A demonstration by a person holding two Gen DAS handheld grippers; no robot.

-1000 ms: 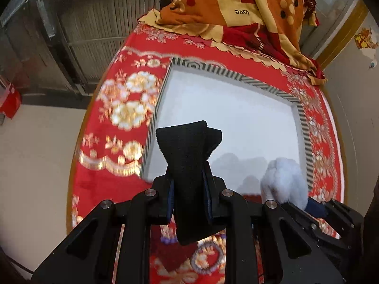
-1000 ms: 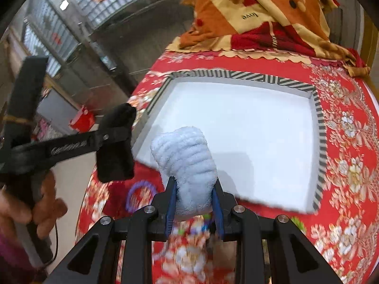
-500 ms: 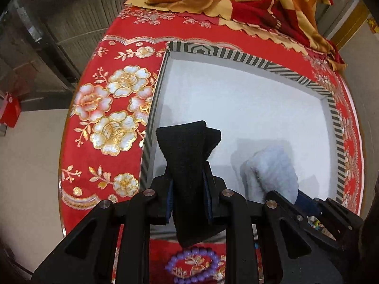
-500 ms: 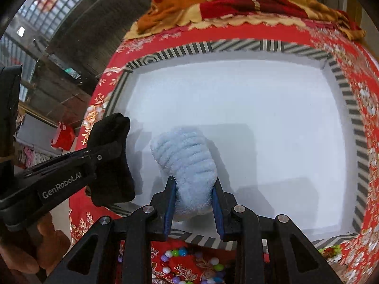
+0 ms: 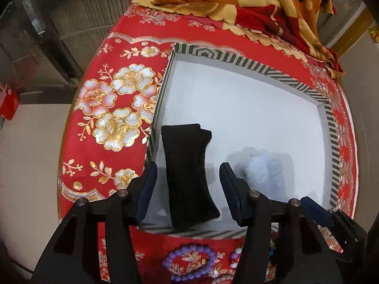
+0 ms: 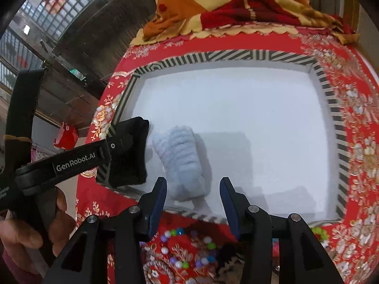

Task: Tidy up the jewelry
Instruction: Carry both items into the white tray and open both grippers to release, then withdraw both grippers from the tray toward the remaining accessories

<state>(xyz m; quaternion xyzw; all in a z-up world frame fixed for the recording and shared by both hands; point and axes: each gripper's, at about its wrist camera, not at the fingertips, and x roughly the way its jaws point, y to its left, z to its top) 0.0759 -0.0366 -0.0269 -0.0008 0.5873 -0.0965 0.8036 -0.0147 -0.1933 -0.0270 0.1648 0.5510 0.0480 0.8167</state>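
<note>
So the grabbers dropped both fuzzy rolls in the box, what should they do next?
Probably pull back toward the beads. Both the left gripper and right gripper are open, the black roll and blue roll lie inside the striped box, and the purple bracelet is outside.

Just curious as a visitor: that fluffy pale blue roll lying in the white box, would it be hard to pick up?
Probably not. The pale blue roll looks plush and ribbed, so it should squash and give grip. It seems light, likely soft fabric. Lying on its side, it might roll slightly if nudged.
</note>
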